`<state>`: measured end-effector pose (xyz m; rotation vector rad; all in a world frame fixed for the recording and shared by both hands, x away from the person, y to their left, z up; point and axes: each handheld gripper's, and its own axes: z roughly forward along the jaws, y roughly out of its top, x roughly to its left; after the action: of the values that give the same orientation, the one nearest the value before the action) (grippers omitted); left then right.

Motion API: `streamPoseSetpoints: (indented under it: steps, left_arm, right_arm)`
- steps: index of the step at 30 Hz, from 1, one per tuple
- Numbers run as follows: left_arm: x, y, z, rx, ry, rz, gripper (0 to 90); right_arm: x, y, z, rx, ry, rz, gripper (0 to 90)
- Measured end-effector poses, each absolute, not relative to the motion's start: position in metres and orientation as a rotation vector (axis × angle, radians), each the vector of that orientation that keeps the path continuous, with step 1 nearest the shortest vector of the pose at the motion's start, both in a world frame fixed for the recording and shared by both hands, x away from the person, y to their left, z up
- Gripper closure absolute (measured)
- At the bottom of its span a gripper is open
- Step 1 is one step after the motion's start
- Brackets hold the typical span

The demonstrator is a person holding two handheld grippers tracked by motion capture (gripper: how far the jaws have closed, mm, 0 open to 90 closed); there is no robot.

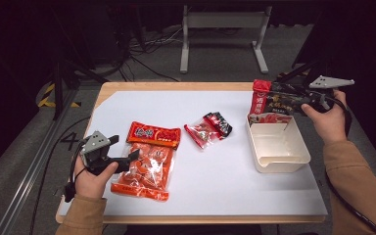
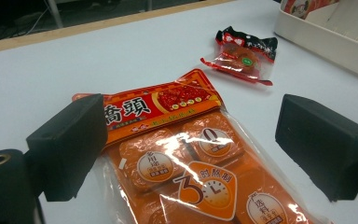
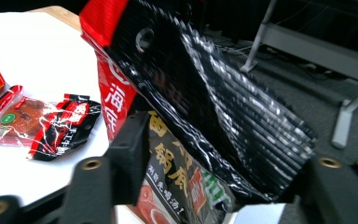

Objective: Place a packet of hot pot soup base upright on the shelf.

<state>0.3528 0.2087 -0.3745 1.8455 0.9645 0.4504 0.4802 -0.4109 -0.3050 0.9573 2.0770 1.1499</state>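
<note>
The right gripper [image 1: 293,98] hung over the far rim of the white tub [image 1: 280,152], its jaws parted around the upper end of the red and black packet [image 1: 267,100], whose lower end already sat inside the tub. The pads seemed to stand off the foil, so the packet was likely free. The risk was that it leaned against the wall and could tip out over the rim onto the desk [image 1: 215,181], or catch on a jaw as the hand drew away.

The left gripper [image 1: 127,160] rested on the desk with its jaws wide apart and empty, straddling the top of the orange packet [image 1: 147,166]. A shallow grab on that slick film could slip. The small snack packet [image 1: 208,128] lay between.
</note>
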Motion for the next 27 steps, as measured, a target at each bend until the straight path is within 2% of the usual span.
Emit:
streamPoseSetpoints:
  steps: [2,7,15,19,27]
  left_arm:
    - [0.355,0.207,-0.374,1.843,0.958,0.456,9.4]
    - [0.359,0.204,-0.373,1.851,0.951,0.454,8.7]
    - [0.366,0.201,-0.372,1.858,0.928,0.452,8.5]
    - [0.365,0.201,-0.372,1.841,0.891,0.512,10.0]
    - [0.366,0.208,-0.37,1.83,0.916,0.473,8.2]
  right_arm:
    - [0.475,-0.41,-0.299,0.954,2.039,1.164,33.1]
    - [0.464,-0.411,-0.285,0.926,1.981,1.175,28.4]
    - [0.442,-0.401,-0.263,0.87,1.943,1.215,24.8]
    - [0.424,-0.387,-0.258,0.856,1.929,1.259,22.9]
    - [0.402,-0.357,-0.257,0.816,1.987,1.332,22.0]
